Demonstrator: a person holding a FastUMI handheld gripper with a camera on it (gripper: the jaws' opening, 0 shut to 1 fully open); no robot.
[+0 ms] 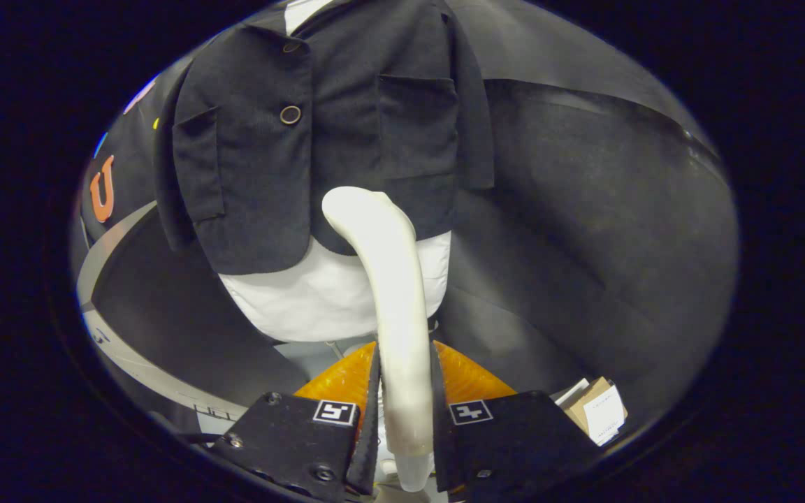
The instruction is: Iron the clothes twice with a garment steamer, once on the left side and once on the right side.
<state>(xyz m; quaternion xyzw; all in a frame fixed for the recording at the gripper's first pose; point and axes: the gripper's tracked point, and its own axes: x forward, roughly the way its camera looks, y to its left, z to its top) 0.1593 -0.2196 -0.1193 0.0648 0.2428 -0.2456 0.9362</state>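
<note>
A dark jacket (318,133) with round buttons and chest pockets hangs on a white mannequin torso (318,293) straight ahead. My gripper (404,412) is shut on the cream-white handle of the garment steamer (392,279), both fingers pressing its sides. The steamer curves up from between the fingers, and its head (346,202) reaches the jacket's lower hem near the middle, slightly toward the right panel. Whether the head touches the cloth I cannot tell.
An orange translucent base (469,381) lies below the mannequin, just beyond the fingers. A small cardboard box (598,409) with a white label sits low on the right. Black cloth walls surround the mannequin, with a grey curved rail (105,248) on the left.
</note>
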